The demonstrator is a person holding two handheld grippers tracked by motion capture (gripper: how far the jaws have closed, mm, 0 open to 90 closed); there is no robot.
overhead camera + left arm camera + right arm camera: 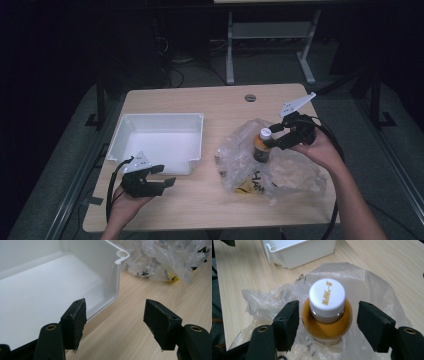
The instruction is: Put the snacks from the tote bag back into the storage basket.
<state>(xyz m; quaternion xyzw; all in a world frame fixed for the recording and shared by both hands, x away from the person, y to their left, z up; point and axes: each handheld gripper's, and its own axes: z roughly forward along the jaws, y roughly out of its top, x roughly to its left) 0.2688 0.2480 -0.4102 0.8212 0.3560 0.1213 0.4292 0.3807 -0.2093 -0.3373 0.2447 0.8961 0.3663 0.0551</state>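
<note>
A bottle (262,149) of orange-brown liquid with a white cap (327,293) stands upright inside a crumpled clear plastic bag (292,172) at the right of the table. My right gripper (273,137) reaches in from the right and straddles the bottle (325,330) just below the cap. Both pads stand a little off its sides, so the gripper is open. Near the front left, my left gripper (165,175) is open and empty. In the left gripper view it (115,322) hovers beside the near right corner of a white bin (111,287).
The empty white bin (165,116) sits at the table's left. The bag (170,257) carries black print and holds something yellow low down. A round cable hole (250,97) is near the table's far edge (215,89). Bare wood (200,200) lies between bin and bag.
</note>
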